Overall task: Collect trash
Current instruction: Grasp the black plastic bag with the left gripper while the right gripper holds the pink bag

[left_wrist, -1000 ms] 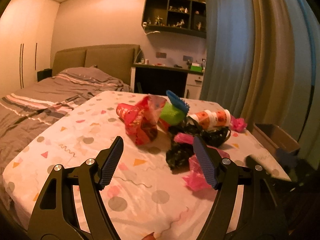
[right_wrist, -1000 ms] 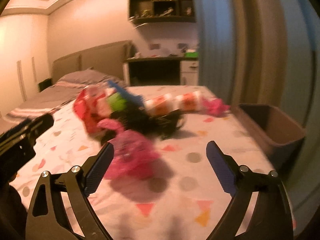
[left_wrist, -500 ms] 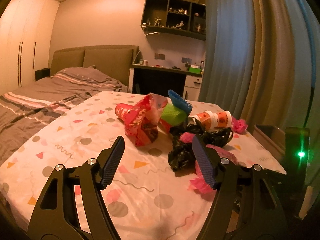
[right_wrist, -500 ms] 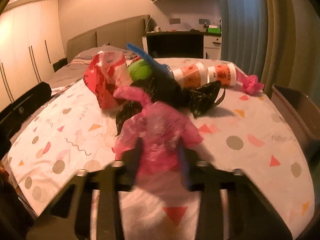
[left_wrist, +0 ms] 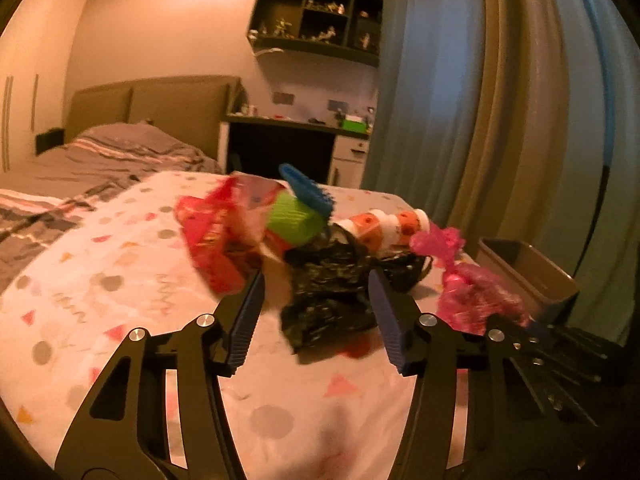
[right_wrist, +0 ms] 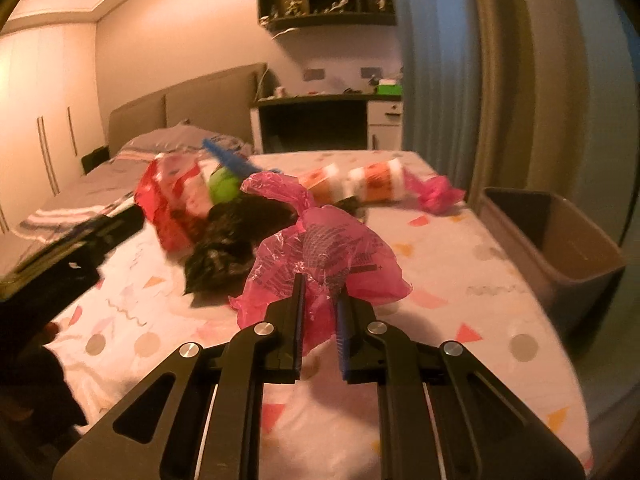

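We've got the right gripper (right_wrist: 320,312) pinched narrow on the pink plastic bag (right_wrist: 320,256), bag lifted just off the table (right_wrist: 500,280). The bin (right_wrist: 560,240) sits at abt 3 o'clock, just beside the table edge. Best to swing over w/o loosening and let go only once it's above the rim. The left gripper (left_wrist: 316,320) is wide, empty, w/ the black bag (left_wrist: 328,300) between its fingers; it's likely next.
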Available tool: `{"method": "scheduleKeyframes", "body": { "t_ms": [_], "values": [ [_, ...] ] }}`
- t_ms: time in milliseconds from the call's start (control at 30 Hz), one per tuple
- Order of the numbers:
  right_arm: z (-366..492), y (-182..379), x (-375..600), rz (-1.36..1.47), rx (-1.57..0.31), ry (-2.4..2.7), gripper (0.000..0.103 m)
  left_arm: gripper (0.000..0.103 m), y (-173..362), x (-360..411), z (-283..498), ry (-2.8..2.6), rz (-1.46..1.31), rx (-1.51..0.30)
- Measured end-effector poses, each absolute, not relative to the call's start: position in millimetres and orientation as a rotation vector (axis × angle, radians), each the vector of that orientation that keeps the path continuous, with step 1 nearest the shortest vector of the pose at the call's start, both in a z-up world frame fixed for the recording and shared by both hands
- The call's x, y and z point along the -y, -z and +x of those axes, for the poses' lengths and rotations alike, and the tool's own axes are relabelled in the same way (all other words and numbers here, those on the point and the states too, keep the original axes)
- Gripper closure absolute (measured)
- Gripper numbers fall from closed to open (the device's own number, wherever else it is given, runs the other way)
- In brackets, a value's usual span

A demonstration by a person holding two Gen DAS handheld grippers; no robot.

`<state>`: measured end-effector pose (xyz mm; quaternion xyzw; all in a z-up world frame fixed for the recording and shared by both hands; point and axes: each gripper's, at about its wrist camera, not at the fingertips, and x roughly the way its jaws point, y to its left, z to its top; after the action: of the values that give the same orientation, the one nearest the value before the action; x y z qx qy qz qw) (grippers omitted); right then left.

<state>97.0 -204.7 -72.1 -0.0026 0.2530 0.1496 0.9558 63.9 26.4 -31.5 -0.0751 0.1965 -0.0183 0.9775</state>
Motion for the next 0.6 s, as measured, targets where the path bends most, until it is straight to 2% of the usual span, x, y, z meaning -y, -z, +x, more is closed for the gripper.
{"method": "scheduleKeyframes", "body": {
  "t_ms": [167,600],
  "values": [
    [97.1,66.1,221.9,0.017,-0.493,-0.289,0.089,0.047,37.7,-10.2,100.6,0.050,-0.124,-0.442],
    [106.6,59.5,244.4,0.055,-0.475,-0.275,0.089,0.049,71.9,-12.6,161.7,0.056,-0.154,-0.662]
  ]
}}
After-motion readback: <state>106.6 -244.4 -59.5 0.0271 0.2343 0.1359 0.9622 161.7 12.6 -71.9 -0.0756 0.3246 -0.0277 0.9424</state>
